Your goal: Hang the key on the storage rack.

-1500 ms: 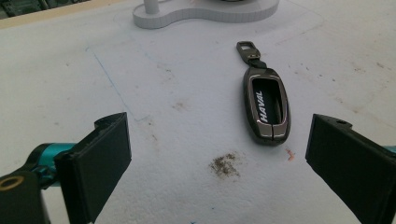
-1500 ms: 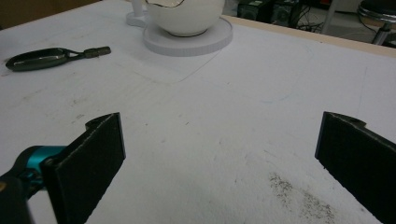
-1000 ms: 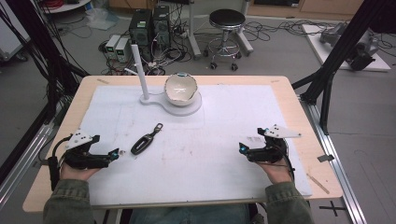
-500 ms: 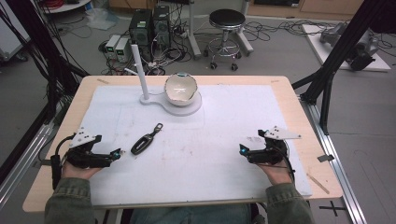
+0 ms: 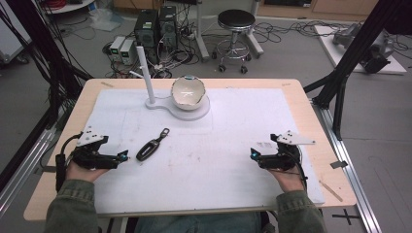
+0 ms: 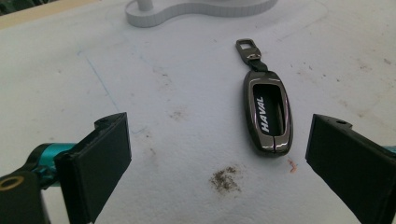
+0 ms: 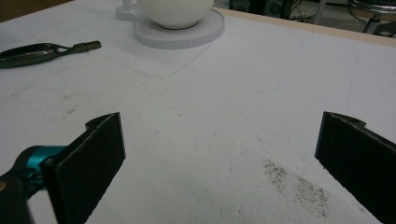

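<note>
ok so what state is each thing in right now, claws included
left claw: open, holding nothing, resting on the mat just short of the key fob
right claw: open, holding nothing, low over bare mat
key fob: lying flat, HAVAL face up, untouched
bowl: upright on the white stand's round base
white stand: post upright, nothing hung on it

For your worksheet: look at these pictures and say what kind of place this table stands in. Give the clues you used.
Probably a robotics or research lab. Clues: computer towers with tangled cables on the floor behind the table, black frame struts around it, and a person working hand-held grippers, left gripper and right gripper, near a car key fob.
</note>
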{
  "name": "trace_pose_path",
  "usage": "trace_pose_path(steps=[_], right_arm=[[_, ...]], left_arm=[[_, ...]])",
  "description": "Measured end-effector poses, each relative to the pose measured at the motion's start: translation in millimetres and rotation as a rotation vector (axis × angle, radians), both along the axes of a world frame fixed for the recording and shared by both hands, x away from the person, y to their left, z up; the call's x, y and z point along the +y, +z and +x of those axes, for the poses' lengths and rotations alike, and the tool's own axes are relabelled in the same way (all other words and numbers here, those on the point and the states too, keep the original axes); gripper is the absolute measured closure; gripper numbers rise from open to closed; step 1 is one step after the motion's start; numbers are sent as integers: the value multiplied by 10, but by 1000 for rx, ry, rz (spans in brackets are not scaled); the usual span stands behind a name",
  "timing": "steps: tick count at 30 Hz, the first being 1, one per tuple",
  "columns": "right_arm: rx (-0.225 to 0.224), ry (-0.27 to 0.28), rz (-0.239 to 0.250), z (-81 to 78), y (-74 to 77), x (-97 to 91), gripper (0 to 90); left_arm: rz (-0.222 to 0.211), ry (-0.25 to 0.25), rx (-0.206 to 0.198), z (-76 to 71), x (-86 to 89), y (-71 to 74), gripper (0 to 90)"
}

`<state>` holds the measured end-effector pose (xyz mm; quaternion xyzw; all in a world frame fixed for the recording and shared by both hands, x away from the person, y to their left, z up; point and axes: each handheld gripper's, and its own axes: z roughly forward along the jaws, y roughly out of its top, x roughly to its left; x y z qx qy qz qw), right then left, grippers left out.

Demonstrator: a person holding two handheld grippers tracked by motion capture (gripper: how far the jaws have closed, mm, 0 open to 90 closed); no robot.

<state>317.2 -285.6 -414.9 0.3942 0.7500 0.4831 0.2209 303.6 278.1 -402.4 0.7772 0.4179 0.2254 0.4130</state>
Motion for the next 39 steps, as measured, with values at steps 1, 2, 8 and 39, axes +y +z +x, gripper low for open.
trace_pose_path(steps=[1, 2, 8, 39], right_arm=[[3, -1, 1, 1, -1, 2, 6], [3, -1, 1, 1, -1, 2, 6], [11, 3, -3, 8, -7, 2, 6], [17, 14, -3, 1, -8, 1, 6]], left_arm=[[22, -14, 14, 43, -47, 20, 73], [22, -14, 14, 43, -47, 20, 73], [80, -45, 16, 150, -178, 110, 77], [208, -142, 145, 600, -636, 270, 77]])
